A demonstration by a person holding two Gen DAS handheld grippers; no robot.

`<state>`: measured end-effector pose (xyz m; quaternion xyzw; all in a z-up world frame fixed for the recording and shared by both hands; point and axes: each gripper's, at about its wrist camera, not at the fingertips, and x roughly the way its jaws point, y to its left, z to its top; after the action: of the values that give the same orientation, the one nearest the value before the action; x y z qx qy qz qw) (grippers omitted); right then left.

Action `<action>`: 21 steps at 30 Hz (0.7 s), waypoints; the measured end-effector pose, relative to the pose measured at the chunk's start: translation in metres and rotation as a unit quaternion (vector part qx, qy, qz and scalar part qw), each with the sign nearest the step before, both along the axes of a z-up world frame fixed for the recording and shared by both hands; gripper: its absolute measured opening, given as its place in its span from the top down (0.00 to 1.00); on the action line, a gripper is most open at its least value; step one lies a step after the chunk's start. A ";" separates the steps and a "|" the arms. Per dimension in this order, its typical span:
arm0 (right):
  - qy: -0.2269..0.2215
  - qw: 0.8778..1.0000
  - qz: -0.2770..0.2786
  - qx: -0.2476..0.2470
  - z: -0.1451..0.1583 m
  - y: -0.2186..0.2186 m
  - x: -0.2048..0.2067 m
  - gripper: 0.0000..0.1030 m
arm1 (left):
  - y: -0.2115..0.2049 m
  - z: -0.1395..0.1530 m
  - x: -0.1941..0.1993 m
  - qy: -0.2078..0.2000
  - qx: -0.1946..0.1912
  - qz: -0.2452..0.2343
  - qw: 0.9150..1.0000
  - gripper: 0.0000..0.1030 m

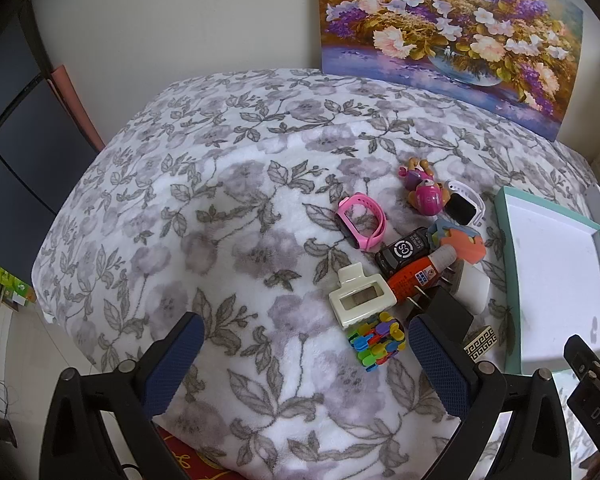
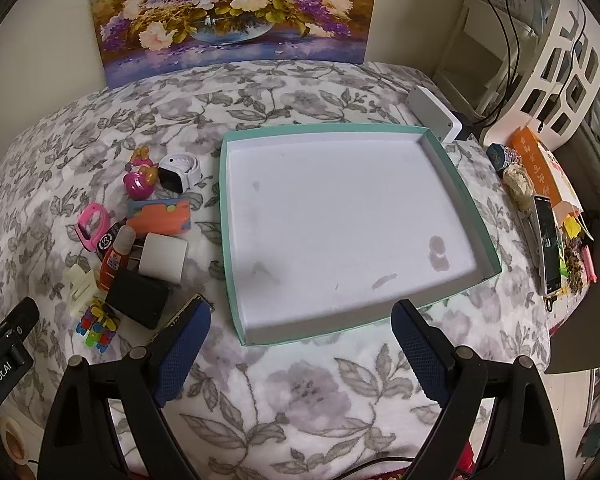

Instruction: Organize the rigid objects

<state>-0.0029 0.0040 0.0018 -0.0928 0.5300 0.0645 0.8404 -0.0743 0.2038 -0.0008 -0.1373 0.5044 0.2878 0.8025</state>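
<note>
A cluster of small objects lies on the floral blanket: a pink watch band (image 1: 362,222), a pink toy figure (image 1: 422,192), a white smartwatch (image 1: 464,204), a cream hair claw (image 1: 360,294), a multicoloured clip block (image 1: 378,340), an orange glue bottle (image 1: 418,276), a white charger (image 2: 163,258) and a black box (image 2: 138,296). A teal-rimmed white tray (image 2: 236,240) sits empty to their right. My left gripper (image 1: 304,364) hovers open just in front of the cluster. My right gripper (image 2: 300,352) is open above the tray's near edge.
A flower painting (image 2: 236,12) leans against the back wall. Right of the tray lie a white device (image 2: 434,114), a phone (image 2: 548,248), an orange packet (image 2: 540,168) and clutter by a white lattice rack (image 2: 556,56). The blanket drops off at the left.
</note>
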 end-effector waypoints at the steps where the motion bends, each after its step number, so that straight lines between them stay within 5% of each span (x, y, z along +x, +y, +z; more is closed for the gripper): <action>1: 0.000 1.000 0.001 0.000 0.000 0.000 0.000 0.10 | 0.000 0.000 0.000 0.000 0.000 0.000 1.000 0.00; 21: -0.009 1.000 0.011 0.012 0.003 0.003 0.000 0.10 | 0.001 0.000 0.000 -0.001 -0.001 0.000 1.000 0.00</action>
<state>-0.0031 0.0067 0.0043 -0.0890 0.5204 0.0790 0.8456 -0.0745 0.2043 -0.0007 -0.1384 0.5037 0.2872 0.8029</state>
